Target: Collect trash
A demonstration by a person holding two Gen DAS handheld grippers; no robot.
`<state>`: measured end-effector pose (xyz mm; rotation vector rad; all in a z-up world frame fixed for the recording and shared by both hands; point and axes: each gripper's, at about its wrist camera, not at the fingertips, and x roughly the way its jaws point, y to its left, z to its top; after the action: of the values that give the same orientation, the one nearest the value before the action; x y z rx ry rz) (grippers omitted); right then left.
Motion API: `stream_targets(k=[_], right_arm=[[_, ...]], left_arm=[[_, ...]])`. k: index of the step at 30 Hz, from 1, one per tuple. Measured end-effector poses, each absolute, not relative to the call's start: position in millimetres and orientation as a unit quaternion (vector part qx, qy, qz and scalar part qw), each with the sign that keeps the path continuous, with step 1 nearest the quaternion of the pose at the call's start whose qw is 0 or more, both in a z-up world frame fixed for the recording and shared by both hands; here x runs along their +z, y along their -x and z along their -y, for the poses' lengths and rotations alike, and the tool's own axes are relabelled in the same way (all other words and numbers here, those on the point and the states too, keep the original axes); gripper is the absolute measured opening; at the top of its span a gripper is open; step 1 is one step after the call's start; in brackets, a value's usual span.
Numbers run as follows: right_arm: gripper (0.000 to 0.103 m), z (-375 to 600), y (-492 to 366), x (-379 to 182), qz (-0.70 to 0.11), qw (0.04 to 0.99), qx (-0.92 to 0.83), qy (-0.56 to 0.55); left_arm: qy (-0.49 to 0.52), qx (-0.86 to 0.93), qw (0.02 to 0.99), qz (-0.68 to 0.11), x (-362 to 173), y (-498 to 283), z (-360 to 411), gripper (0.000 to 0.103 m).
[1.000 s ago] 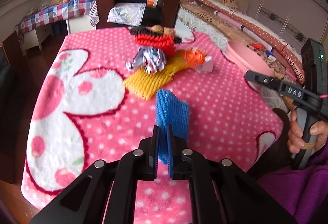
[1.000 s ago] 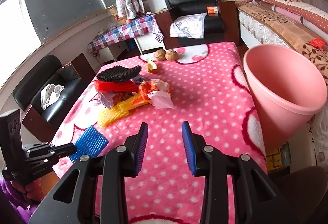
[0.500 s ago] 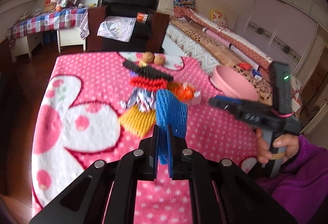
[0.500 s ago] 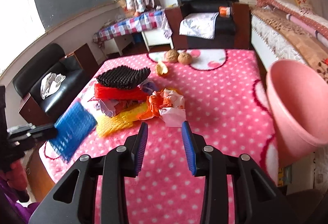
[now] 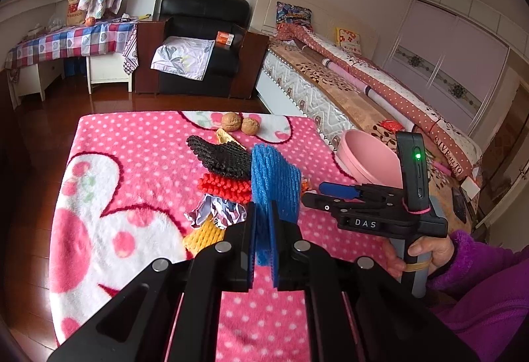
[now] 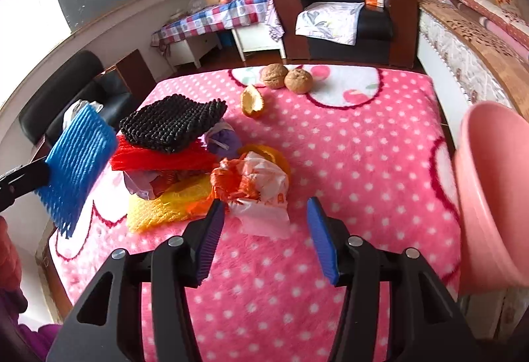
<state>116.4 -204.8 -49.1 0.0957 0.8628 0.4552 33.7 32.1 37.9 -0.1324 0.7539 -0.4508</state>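
My left gripper [image 5: 263, 223] is shut on a blue foam net [image 5: 275, 181] and holds it upright above the pink table; the net also shows at the left of the right wrist view [image 6: 77, 160]. My right gripper [image 6: 264, 229] is open and empty, just short of a crumpled orange-and-white plastic bag [image 6: 254, 186]. Behind the bag lies a pile: yellow net [image 6: 165, 204], red net [image 6: 158, 158], black net [image 6: 172, 123], crumpled foil wrapper [image 5: 218, 213]. A pink bin [image 6: 492, 190] stands at the table's right edge.
Two walnuts [image 6: 286, 79] and an orange peel [image 6: 251, 102] lie at the table's far end. The table has a pink dotted blanket [image 6: 363, 163]. A bed [image 5: 363, 87] runs along the right, a black armchair [image 5: 201, 41] stands behind, a sofa [image 6: 59, 90] at the left.
My left gripper has lifted the blue net up and moved it right, toward the bin side. My right gripper has moved forward to the orange bag and opened wider.
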Motion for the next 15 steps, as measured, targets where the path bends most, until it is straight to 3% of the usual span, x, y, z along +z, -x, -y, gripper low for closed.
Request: stream_targets(k=[5,7,15], right_arm=[[0.051,203,-121,-56,-0.420,0.872,0.247,-0.056],[0.040,204,-118,-59,-0.421,0.869,0.255,-0.061],[0.037,225,-105,-52,-0.403,0.876,0.251,-0.088]], left_arm=[[0.066,-0.210,0.901,-0.373,35,-42,-27,0.006],[0.067,-0.207,0.901,-0.376,34,-46,-26,0.006],[0.068,-0.206,0.900,-0.379,34,-58,-8,0.006]])
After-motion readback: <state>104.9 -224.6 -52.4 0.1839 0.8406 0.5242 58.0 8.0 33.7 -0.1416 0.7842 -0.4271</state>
